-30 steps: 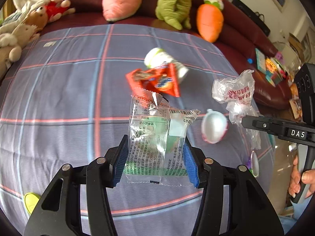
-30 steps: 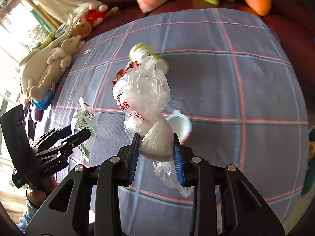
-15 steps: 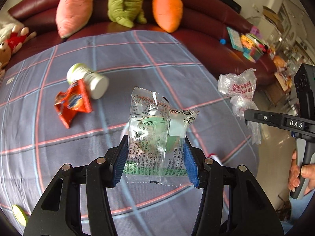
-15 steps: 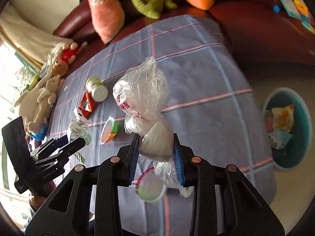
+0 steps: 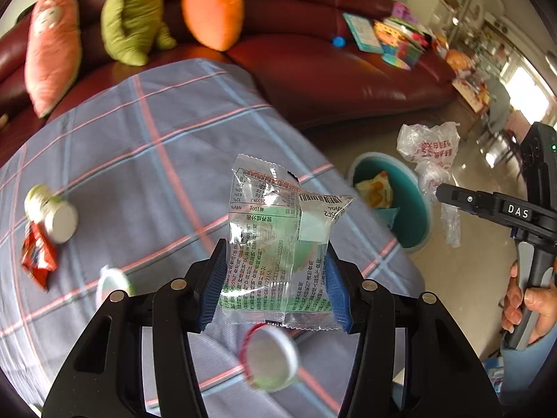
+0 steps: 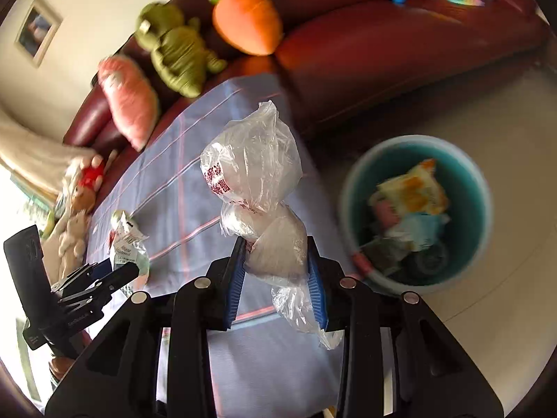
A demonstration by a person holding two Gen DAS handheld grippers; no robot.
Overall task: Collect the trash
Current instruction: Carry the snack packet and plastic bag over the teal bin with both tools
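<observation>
Both loads are lifted but not binned: the left hand-held gripper clamps a clear wrapper, the right hand-held gripper a crumpled plastic bag, the teal bin just off the desk's corner. A bottle, red packet and cups remain.

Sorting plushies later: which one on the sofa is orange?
The carrot plush, rightmost of the three on the sofa; its neighbours are green and pink.

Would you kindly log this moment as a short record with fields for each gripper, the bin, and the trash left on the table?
left gripper: shut on clear snack wrapper
right gripper: shut on crumpled plastic bag
teal bin: on floor beside table, already holds wrappers
left on tablecloth: white bottle, red packet, two small cups
</observation>
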